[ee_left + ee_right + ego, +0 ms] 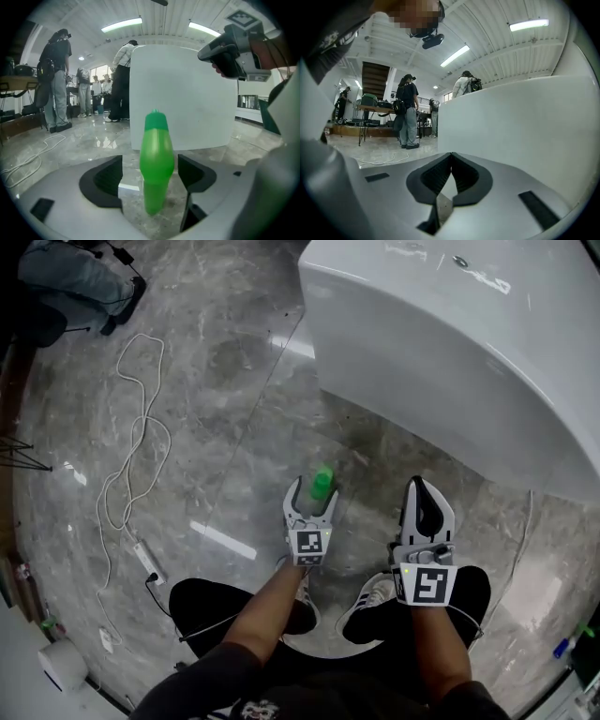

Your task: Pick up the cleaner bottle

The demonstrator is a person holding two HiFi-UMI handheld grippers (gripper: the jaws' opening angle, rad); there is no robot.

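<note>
A green cleaner bottle [322, 483] with a green cap stands upright on the grey marble floor. My left gripper [314, 493] is low over the floor with its jaws on either side of the bottle. In the left gripper view the bottle [157, 159] stands between the two black pads [108, 180], with a gap on each side, so the left gripper [151, 179] is open and does not touch it. My right gripper [419, 488] hangs to the right of the bottle, apart from it. Its pads meet at the tip in the right gripper view, so the right gripper [451, 158] is shut and empty.
A large white rounded block [450, 343] rises just beyond the bottle. A white cable [131, 456] and a power strip [147, 562] lie on the floor at the left. The person's shoes [370, 601] are below the grippers. Several people [56, 79] stand farther back.
</note>
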